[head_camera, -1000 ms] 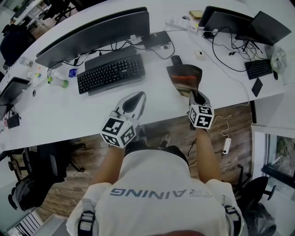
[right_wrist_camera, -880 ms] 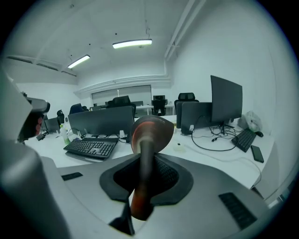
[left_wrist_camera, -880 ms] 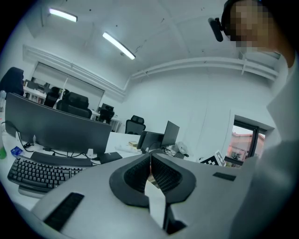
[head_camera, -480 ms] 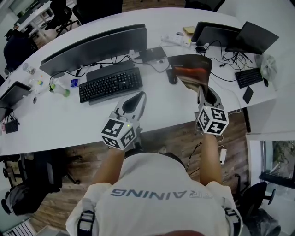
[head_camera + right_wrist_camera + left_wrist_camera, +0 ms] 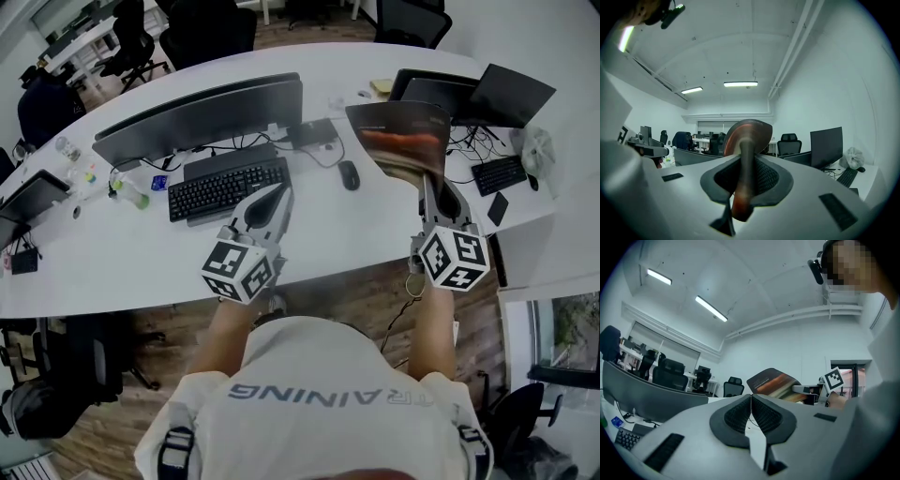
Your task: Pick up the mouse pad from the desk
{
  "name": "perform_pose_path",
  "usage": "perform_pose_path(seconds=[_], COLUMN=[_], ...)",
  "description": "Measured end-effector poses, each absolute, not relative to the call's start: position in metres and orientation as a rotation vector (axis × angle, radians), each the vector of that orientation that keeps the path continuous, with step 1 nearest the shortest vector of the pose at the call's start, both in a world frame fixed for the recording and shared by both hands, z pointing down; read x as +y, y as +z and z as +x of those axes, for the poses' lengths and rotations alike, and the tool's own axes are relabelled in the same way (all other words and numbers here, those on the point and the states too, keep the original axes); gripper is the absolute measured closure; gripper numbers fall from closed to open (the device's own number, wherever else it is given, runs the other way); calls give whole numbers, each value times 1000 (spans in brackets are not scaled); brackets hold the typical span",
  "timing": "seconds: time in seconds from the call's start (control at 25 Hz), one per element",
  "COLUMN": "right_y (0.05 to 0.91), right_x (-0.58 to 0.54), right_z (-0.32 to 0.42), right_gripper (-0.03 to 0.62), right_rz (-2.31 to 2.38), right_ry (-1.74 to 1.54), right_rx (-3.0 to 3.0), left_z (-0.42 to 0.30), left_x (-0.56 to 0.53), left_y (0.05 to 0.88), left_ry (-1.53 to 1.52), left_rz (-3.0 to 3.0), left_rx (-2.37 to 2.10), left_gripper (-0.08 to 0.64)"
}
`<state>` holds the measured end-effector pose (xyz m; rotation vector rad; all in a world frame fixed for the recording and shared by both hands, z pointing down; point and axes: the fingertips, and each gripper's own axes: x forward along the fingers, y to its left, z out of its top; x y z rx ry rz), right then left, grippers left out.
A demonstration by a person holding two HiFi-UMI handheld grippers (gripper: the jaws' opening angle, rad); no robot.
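1. Presently the right gripper (image 5: 427, 180) is clenched on the mouse pad (image 5: 398, 136). In the right gripper view the pad (image 5: 742, 154) stands edge-on between the two ribbed pads (image 5: 764, 177), which press on it from both sides.
2. Mouse pad: off the desk (image 5: 141, 253), held in the air by its near edge and reaching away from the person. Its face is dark with an orange-red band. In the head view it overlaps the dark screens (image 5: 487, 89) at the desk's far right. The left gripper view shows it (image 5: 772, 383) raised against the back wall, with the right gripper (image 5: 810, 389) at its edge.
3. Left gripper (image 5: 275, 195): jaws drawn together, pads meeting along one seam (image 5: 751, 409), nothing between them. It hangs above the desk's near edge, just before the keyboard (image 5: 228, 187).
4. Desk contents: a wide monitor (image 5: 202, 117) behind the keyboard; a black mouse (image 5: 349, 174) lying between keyboard and raised pad; a green-capped bottle (image 5: 127, 192) to the left; a second keyboard (image 5: 497, 173) and a dark phone (image 5: 498, 208) at the right end.
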<state>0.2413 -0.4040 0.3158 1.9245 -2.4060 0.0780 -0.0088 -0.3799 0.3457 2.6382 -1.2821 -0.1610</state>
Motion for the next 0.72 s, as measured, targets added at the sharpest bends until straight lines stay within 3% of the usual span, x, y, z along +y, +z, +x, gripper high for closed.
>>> perform_pose_path(seconds=[0.72], right_y=[321], right_x=[-393], right_z=[229], right_gripper=[529], right_rz=[1888], right_ry=[69], right_rx=[-2422], left_z=[-23], left_x=[-373], left_y=[327], left_ry=[-191], left_rz=[2632], left_rx=[-1332], left_gripper=[523])
